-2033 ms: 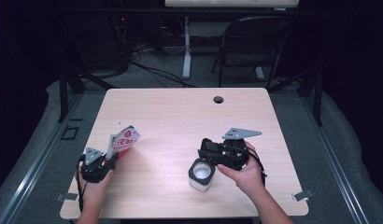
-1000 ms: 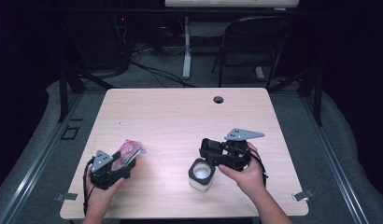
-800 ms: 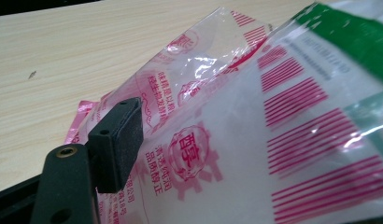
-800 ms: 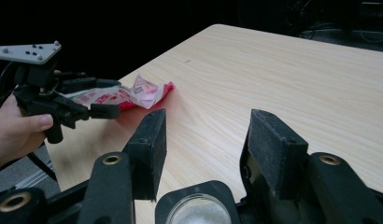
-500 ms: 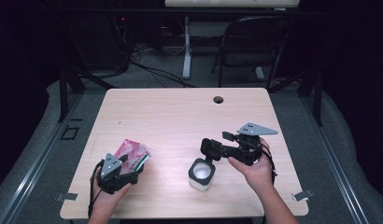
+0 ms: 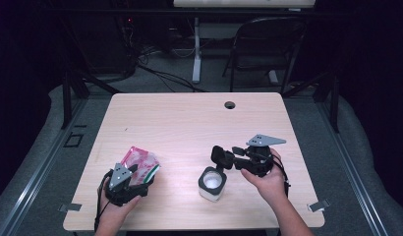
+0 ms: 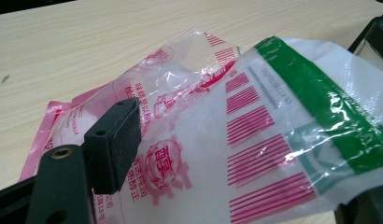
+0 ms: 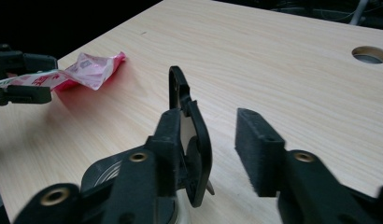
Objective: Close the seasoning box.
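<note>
The wooden tabletop (image 6: 180, 123) carries everything, with a small round hole (image 6: 230, 105) near the middle of its far edge. Toward the near left corner lies a crinkled plastic bag (image 6: 139, 164), clear with red print and a green band, its pink end resting on the wood. The left gripper (image 6: 125, 183) sits at the near edge by that corner and is clenched on the bag: in the left gripper view one black pad (image 7: 116, 142) presses against the film while the bag (image 7: 255, 140) spreads across the other jaw. Near the middle of the near edge stands a small white jar (image 6: 211, 183), upright. Just beside it, toward the right edge, the right gripper (image 6: 228, 160) points left over the jar. Its jaws have just been closing, yet in the right gripper view they stand apart, with the jar's hinged black lid (image 8: 189, 140) raised between them, against the left pad (image 8: 168, 140) and clear of the right one.
</note>
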`<state>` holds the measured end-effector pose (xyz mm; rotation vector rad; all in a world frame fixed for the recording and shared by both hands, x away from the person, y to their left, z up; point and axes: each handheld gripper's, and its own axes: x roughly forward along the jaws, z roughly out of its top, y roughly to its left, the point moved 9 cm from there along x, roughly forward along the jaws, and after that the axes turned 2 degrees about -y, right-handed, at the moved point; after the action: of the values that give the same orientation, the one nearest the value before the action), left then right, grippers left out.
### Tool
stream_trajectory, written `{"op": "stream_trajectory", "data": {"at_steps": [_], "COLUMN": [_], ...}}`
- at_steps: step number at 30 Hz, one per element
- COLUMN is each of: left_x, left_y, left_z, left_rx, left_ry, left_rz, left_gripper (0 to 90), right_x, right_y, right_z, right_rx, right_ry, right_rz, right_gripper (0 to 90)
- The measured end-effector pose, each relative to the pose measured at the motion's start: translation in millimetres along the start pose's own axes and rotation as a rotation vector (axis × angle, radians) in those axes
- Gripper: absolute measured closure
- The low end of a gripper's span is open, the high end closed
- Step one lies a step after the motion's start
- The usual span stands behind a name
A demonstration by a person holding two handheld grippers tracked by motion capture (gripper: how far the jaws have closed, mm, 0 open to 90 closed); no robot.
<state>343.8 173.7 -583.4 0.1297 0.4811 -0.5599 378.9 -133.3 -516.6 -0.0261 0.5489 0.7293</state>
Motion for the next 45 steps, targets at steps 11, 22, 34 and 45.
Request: {"op": "stream_trajectory", "data": {"at_steps": [11, 22, 34, 45], "left_x": [-1.4, 0.4, -0.7, 4.0], "left_y": [-2.1, -9.6, -25.2, -43.8], "left_z": [2.0, 4.7, 11.8, 11.9], "left_rx": [-0.001, 0.026, 0.047, 0.055], "left_ry": [0.002, -0.001, -0.023, -0.010], "left_rz": [0.004, -0.005, -0.014, -0.039], "left_gripper": [27.3, 27.3, 27.9, 28.2], "right_x": [-1.2, -3.8, -4.3, -5.1], "right_y": [5.1, 7.8, 13.2, 30.2], "right_z": [-2.5, -3.9, -4.4, -5.5], "right_rx": [-0.056, -0.105, -0.137, -0.211], "right_ry": [0.026, 0.024, 0.018, 0.021], "right_rz": [0.013, -0.010, -0.051, -0.066], "right_gripper": [79.4, 81.0, 80.5, 79.5]}}
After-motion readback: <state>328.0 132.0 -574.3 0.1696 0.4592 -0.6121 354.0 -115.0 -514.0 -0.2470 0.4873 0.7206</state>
